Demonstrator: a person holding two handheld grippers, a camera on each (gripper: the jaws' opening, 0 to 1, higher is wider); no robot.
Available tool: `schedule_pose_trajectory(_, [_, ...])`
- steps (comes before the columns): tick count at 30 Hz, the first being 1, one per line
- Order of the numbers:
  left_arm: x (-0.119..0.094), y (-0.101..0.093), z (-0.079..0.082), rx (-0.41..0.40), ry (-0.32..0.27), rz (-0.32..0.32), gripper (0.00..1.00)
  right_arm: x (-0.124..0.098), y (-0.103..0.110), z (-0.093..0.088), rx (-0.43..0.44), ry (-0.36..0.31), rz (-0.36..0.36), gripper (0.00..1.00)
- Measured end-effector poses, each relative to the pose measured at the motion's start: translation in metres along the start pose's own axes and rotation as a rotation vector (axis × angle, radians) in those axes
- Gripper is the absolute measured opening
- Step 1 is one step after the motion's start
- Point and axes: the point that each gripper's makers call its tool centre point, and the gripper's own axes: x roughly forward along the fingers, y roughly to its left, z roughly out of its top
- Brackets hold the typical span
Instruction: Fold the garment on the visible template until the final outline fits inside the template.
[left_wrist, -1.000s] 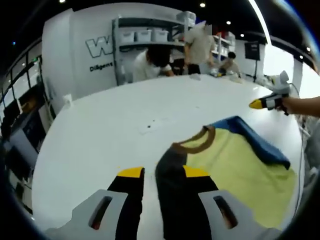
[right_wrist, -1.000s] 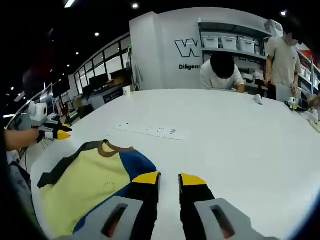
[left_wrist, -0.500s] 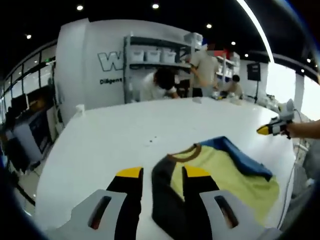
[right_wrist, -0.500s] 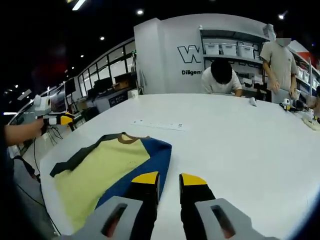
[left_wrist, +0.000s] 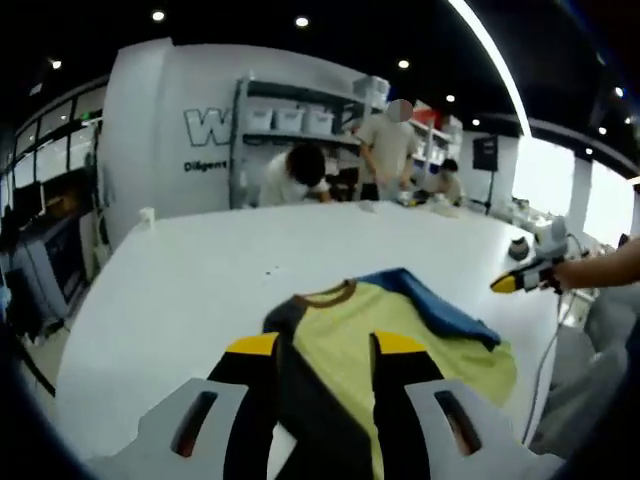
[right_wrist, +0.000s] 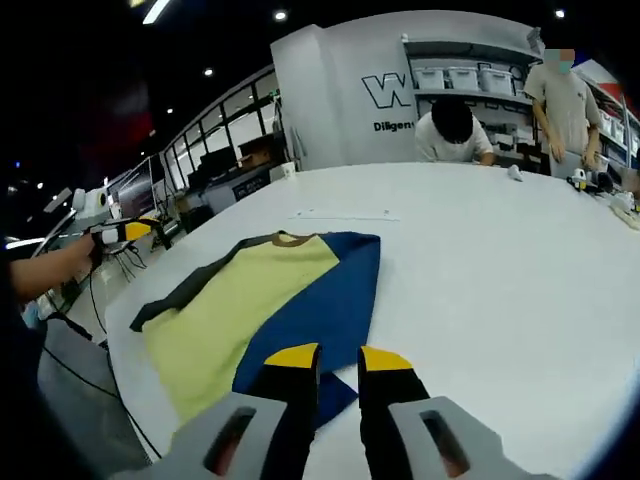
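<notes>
The garment (left_wrist: 400, 335) lies flat on the white table (left_wrist: 200, 290), collar (left_wrist: 325, 295) pointing away from me. It has a yellow body, a black sleeve on one side and a blue side (right_wrist: 330, 295) on the other. My left gripper (left_wrist: 325, 345) hovers open over the black sleeve side, jaws wide apart. It also appears at the left, off the table edge (right_wrist: 130, 231), held by a hand. My right gripper (right_wrist: 338, 358) hangs over the blue hem with a narrow gap and nothing between its jaws. It also appears at the right, beside the table (left_wrist: 515, 281).
A faint strip of printed marks (right_wrist: 342, 213) lies on the table beyond the collar. People stand at the table's far edge (right_wrist: 455, 135) before shelves with bins (left_wrist: 290, 120). Desks and monitors (right_wrist: 235, 175) line the left wall. Open tabletop (right_wrist: 500, 260) stretches right of the garment.
Both views have shifted, so more of the garment shows from nearer its hem side. Each gripper still hangs apart from the cloth with its jaws spaced as before.
</notes>
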Motion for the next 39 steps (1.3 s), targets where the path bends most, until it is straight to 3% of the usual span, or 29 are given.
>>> schedule_pose_trajectory(5, [-0.019, -0.015, -0.003, 0.029, 0.0, -0.015, 0.36, -0.003, 0.007, -0.022, 0.041, 0.031, 0.023, 0.08])
schedule_pose_trajectory(7, [-0.025, -0.021, -0.007, 0.035, -0.002, -0.028, 0.37, -0.003, 0.007, -0.034, 0.105, 0.039, 0.03, 0.07])
schedule_pose_trajectory(12, [-0.042, -0.036, -0.02, 0.057, 0.016, -0.049, 0.38, -0.002, 0.011, -0.053, 0.156, 0.073, 0.034, 0.07])
schedule_pose_trajectory(20, [-0.063, -0.056, -0.031, 0.064, 0.033, -0.06, 0.37, 0.008, 0.007, -0.065, 0.311, 0.1, 0.0, 0.1])
schedule_pose_trajectory(24, [-0.072, -0.058, -0.03, 0.056, 0.024, -0.055, 0.37, 0.014, 0.012, -0.067, 0.311, 0.118, -0.009, 0.11])
schedule_pose_trajectory(30, [-0.077, -0.046, -0.036, 0.044, 0.02, -0.035, 0.36, 0.021, 0.012, -0.065, 0.291, 0.133, -0.014, 0.07])
schedule_pose_trajectory(33, [-0.079, -0.039, -0.04, 0.042, 0.02, -0.027, 0.36, 0.02, 0.011, -0.069, 0.226, 0.167, -0.037, 0.0])
schedule_pose_trajectory(39, [-0.08, -0.021, -0.051, 0.041, 0.023, -0.018, 0.36, 0.02, 0.009, -0.07, 0.196, 0.161, -0.053, 0.0])
